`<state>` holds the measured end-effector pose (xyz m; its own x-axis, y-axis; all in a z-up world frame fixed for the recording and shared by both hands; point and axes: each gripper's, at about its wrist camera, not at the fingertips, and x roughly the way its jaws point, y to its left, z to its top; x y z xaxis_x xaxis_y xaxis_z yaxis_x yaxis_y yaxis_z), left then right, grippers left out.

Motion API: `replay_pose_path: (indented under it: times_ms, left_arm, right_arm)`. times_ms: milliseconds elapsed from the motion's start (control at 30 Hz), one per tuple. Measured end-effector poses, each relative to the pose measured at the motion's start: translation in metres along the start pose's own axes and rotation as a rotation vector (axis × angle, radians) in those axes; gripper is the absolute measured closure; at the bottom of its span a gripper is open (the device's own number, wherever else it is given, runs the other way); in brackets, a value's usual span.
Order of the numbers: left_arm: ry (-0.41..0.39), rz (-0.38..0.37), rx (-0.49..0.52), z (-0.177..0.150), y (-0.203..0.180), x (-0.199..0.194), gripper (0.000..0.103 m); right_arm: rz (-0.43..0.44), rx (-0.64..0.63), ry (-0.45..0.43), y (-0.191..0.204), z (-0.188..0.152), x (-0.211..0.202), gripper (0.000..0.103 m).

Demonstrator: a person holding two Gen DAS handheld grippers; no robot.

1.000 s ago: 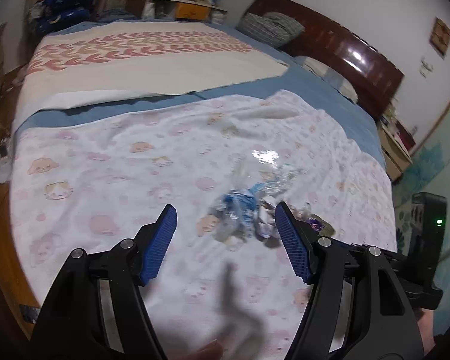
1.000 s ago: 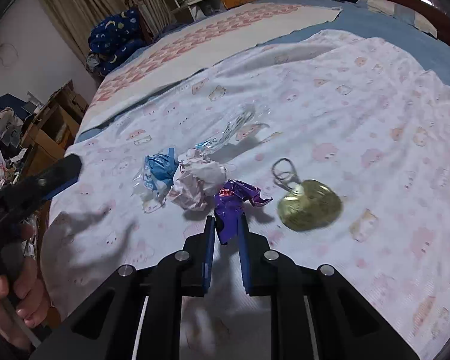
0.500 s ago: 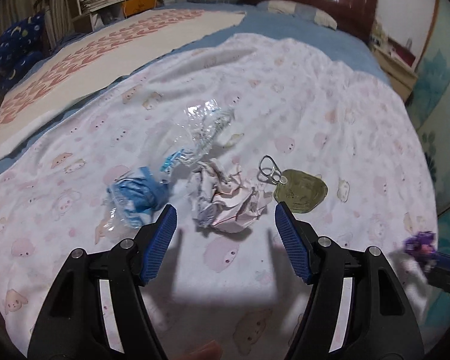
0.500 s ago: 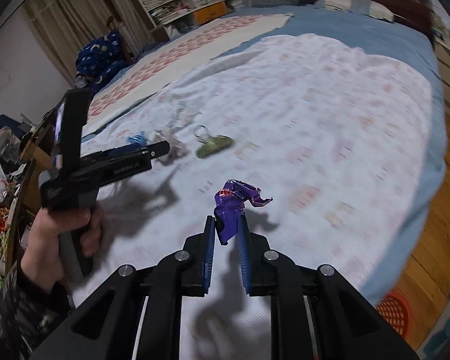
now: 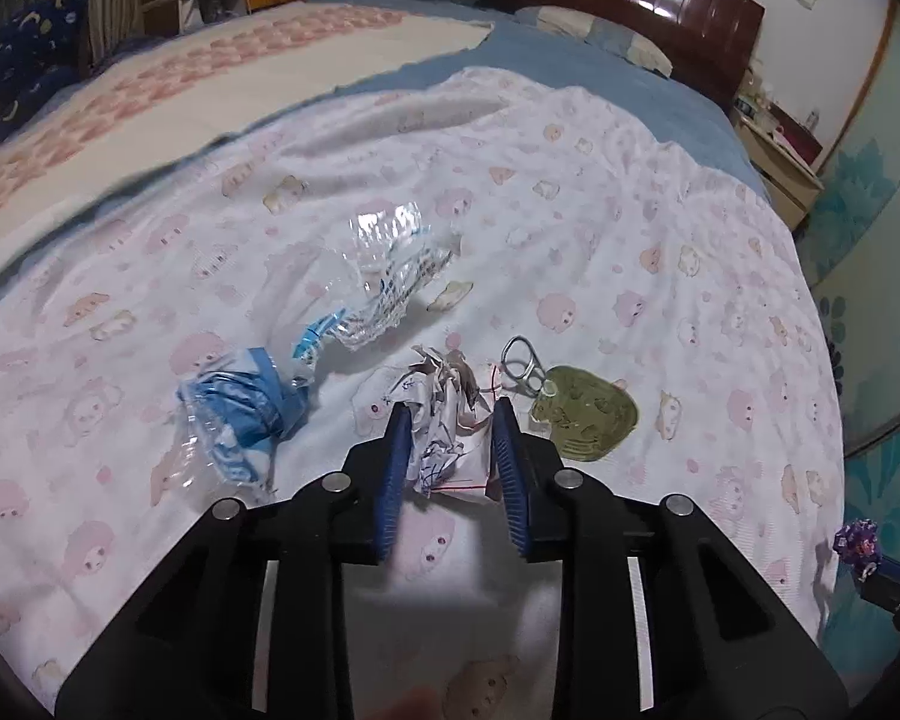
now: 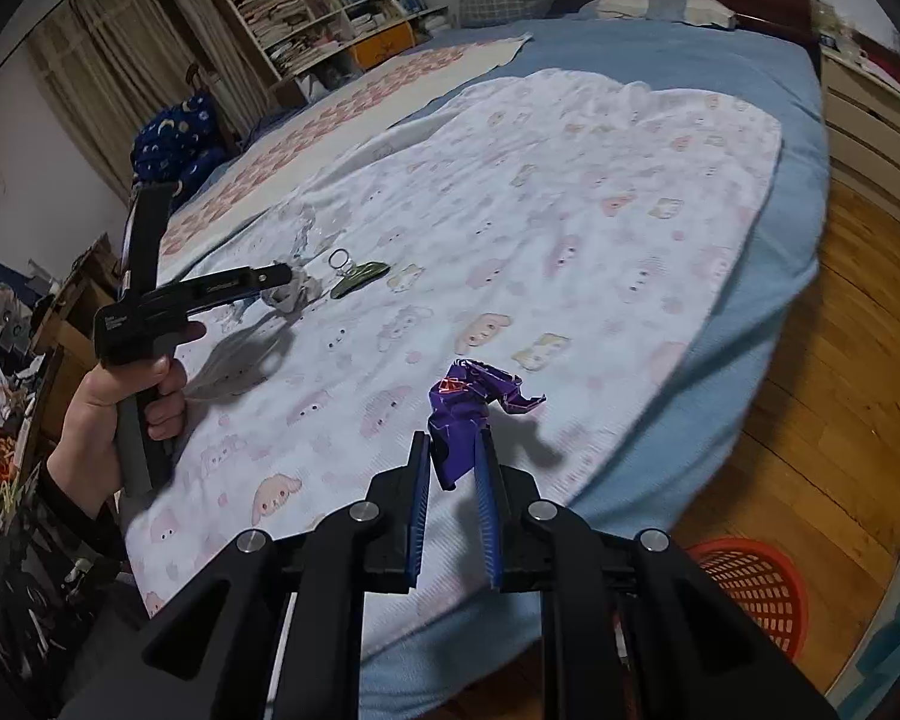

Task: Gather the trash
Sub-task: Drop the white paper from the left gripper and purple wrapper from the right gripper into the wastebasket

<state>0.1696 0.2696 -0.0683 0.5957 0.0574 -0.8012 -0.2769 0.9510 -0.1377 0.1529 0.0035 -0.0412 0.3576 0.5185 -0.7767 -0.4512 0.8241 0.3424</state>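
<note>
Purple foil wrapper (image 6: pixel 471 405) riding pinched in right gripper (image 6: pixel 453 471), heading toward red basket (image 6: pixel 756 585) for dumping. Closing left gripper (image 5: pixel 450 444) around crumpled paper (image 5: pixel 447 420), well beyond that basket, up on the bedsheet (image 5: pixel 600 228).

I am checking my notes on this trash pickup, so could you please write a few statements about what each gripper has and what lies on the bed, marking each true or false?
1. The right gripper grips a purple wrapper. True.
2. The left gripper has the blue plastic between its jaws. False: its jaws are closing around the crumpled paper; the blue plastic lies beside it.
3. A red basket stands on the wooden floor. True.
4. The gold can lid sits in the basket. False: it lies on the blanket.
</note>
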Motion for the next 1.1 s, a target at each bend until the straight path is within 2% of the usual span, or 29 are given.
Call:
replay_pose_path:
  times_ms: [133, 233, 333, 433, 533, 567, 733, 867, 933, 1000, 1100]
  left_arm:
    - [-0.119, -0.001, 0.017, 0.002, -0.025, -0.047, 0.075]
    - [-0.193, -0.056, 0.018, -0.002, -0.053, -0.083, 0.075]
    - [-0.253, -0.133, 0.136, -0.016, -0.119, -0.122, 0.075]
    - [-0.265, -0.193, 0.246, -0.039, -0.177, -0.140, 0.075]
    - [-0.206, -0.312, 0.300, -0.070, -0.228, -0.142, 0.075]
    - [-0.162, -0.352, 0.318, -0.083, -0.249, -0.135, 0.075]
    - [0.038, -0.425, 0.411, -0.132, -0.311, -0.085, 0.075]
    - [0.214, -0.404, 0.434, -0.160, -0.338, -0.022, 0.075]
    - [0.245, -0.387, 0.443, -0.172, -0.346, -0.008, 0.075]
    - [0.279, -0.340, 0.464, -0.185, -0.351, 0.010, 0.075]
    - [0.349, -0.326, 0.462, -0.203, -0.349, 0.022, 0.074]
  right_arm:
    - [-0.013, 0.012, -0.025, -0.008, -0.008, -0.026, 0.087]
    - [-0.036, 0.016, -0.054, -0.017, -0.016, -0.057, 0.087]
    - [-0.086, 0.026, -0.096, -0.033, -0.028, -0.097, 0.087]
    - [-0.159, 0.060, -0.136, -0.060, -0.050, -0.141, 0.087]
    - [-0.202, 0.132, -0.146, -0.092, -0.077, -0.166, 0.087]
    - [-0.211, 0.155, -0.140, -0.102, -0.085, -0.169, 0.087]
    - [-0.258, 0.256, -0.063, -0.156, -0.131, -0.157, 0.087]
    - [-0.266, 0.321, 0.011, -0.191, -0.156, -0.126, 0.087]
    - [-0.260, 0.344, 0.040, -0.203, -0.161, -0.114, 0.087]
    - [-0.256, 0.327, 0.069, -0.210, -0.157, -0.102, 0.087]
    - [-0.264, 0.345, 0.133, -0.221, -0.160, -0.080, 0.087]
